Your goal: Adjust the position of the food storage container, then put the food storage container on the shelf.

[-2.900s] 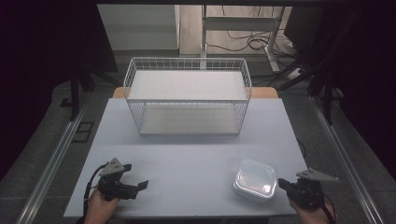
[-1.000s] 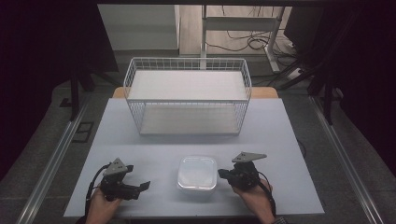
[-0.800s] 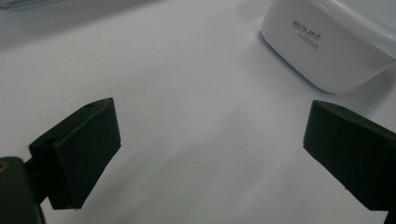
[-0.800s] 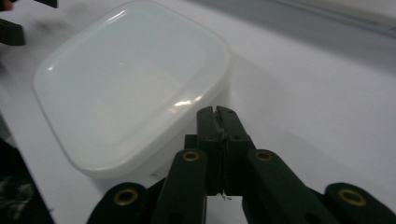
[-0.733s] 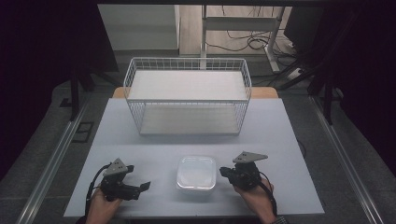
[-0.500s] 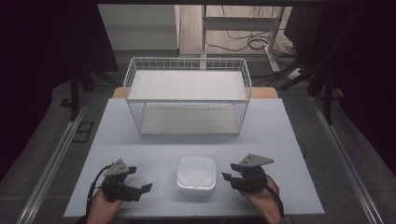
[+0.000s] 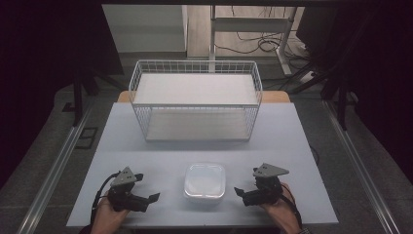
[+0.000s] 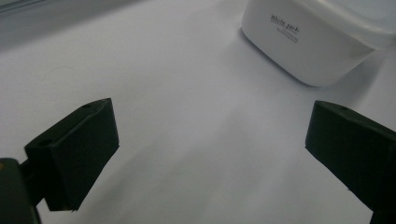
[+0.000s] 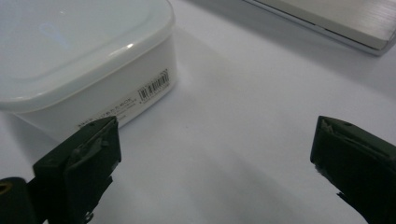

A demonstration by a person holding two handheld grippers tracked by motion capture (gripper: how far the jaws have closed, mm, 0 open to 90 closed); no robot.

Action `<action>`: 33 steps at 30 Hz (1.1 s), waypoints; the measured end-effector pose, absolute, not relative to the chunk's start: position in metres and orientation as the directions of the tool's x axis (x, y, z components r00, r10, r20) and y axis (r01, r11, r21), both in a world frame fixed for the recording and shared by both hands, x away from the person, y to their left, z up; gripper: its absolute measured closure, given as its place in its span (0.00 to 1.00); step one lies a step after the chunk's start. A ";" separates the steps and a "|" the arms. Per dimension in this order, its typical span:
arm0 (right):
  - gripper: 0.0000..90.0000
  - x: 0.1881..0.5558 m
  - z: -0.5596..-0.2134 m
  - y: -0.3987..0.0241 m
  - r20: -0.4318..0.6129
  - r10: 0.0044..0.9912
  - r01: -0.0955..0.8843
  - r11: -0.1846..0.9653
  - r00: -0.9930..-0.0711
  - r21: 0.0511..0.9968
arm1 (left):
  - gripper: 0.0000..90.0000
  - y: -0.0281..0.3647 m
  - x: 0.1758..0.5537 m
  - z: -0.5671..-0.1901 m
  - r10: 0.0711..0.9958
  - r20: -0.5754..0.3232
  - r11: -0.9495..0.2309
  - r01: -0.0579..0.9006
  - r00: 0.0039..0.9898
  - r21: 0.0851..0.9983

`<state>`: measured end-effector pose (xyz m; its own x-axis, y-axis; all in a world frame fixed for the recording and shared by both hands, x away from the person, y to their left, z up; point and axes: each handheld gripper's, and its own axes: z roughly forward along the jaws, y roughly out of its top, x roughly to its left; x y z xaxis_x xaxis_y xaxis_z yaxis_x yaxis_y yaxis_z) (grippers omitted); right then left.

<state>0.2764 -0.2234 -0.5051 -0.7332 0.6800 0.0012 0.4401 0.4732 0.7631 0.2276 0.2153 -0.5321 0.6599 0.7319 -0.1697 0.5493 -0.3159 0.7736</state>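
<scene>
The white lidded plastic container (image 7: 205, 182) sits on the near middle of the table (image 7: 292, 141), between the 2 grippers and touched by neither. The left gripper (image 7: 146, 199) rests low on the table to the container's left, its jaws spread wide with nothing between them; in the left gripper view the container (image 8: 322, 39) lies ahead and off to the side, small print legible on its wall. The right gripper (image 7: 239, 191) sits just beside the container's right edge, its jaws also wide apart and empty; in the right gripper view the container's barcoded side (image 9: 88, 65) lies close to one jaw.

Judging by this layout, the step in hand is the approach to a grasp, with the container placed and free. The wire basket (image 7: 195, 105) standing farther back on the table looks a likely destination, though that is a guess. The next move calls for 1 gripper to line its jaws across the container's wall or rim and close, or for both to close in from the 2 sides, since the box is wide for 1 jaw span.

The tabletop is pale, matte and bare apart from these things. Beyond it the room is dim, with a grey floor (image 7: 58, 161), cables (image 7: 258, 46) and stand legs at the back.
</scene>
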 end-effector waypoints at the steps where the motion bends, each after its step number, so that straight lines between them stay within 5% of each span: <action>1: 0.01 0.277 -0.505 -0.224 0.005 0.680 0.442 0.471 -0.733 0.763 | 0.02 0.215 0.228 -0.532 0.733 -0.167 -0.319 0.550 0.660 0.772; 33: 0.00 0.272 -0.479 -0.196 0.088 0.658 0.448 0.402 -0.748 0.799 | 0.07 0.171 0.246 -0.508 0.642 -0.280 -0.276 0.556 0.714 0.784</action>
